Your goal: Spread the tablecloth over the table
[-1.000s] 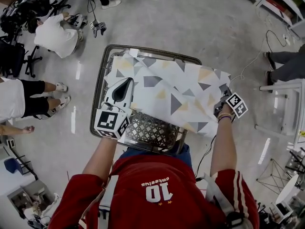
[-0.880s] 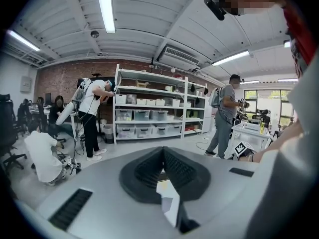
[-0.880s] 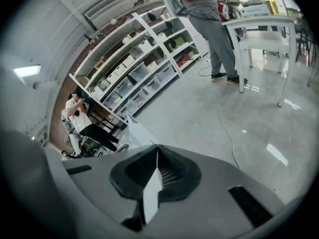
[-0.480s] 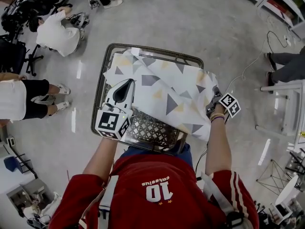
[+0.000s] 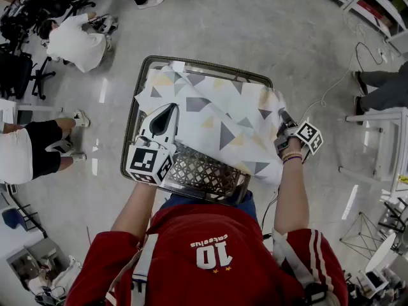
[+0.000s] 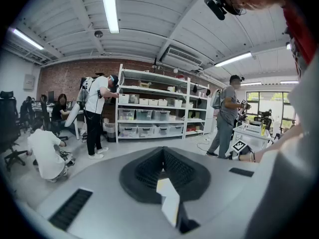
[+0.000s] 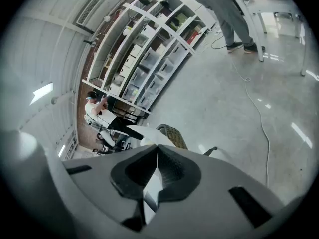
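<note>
Head view: tablecloth [image 5: 217, 113] part-covers table [image 5: 204, 174]; gripper views: L gripper [image 6: 162, 156], R gripper [image 7: 157, 153] fingers pinching it

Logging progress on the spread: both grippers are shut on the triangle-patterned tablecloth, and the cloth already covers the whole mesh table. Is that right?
Not quite. The tablecloth leaves part of the mesh table bare: the head view shows open mesh along the edge nearest the person. The left gripper and right gripper are indeed shut on it.
</note>
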Tool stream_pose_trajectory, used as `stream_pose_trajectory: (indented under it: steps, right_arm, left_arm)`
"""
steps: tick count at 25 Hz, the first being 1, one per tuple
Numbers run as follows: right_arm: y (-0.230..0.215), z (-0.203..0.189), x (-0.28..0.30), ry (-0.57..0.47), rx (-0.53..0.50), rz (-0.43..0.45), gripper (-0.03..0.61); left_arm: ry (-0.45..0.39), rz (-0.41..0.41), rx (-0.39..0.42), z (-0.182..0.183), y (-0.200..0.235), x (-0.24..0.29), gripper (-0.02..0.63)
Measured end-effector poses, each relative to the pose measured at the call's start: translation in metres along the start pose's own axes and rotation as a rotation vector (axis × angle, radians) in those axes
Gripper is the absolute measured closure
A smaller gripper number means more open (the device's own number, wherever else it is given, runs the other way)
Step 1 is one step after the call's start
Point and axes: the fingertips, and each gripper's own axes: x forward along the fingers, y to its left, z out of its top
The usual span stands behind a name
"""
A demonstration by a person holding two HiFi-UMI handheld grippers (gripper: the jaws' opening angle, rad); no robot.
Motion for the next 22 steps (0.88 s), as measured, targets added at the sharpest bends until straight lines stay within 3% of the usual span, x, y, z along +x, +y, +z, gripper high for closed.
stream_pose_trajectory:
  steps: [5, 9, 15, 22]
  right_arm:
    - [0.011, 0.006, 0.011, 0.011, 0.049, 0.047, 0.565]
    - [0.022, 0.008, 0.045, 0.025, 0.133, 0.059, 0.565]
    - [0.001, -0.004, 0.025, 0.028, 0.192, 0.069, 0.565]
    - [-0.016, 0.008, 0.038, -0.018, 0.136, 0.003, 0.565]
  left_arm:
    - [-0.004, -0.008, 0.000, 0.000, -0.022, 0.004, 0.607]
    - [0.002, 0.005, -0.004, 0.004, -0.011, 0.019, 0.607]
    - [0.003, 0.025, -0.005, -0.007, -0.047, -0.004, 0.607]
    - [0.015, 0.039, -0.015, -0.019, -0.021, -0.010, 0.607]
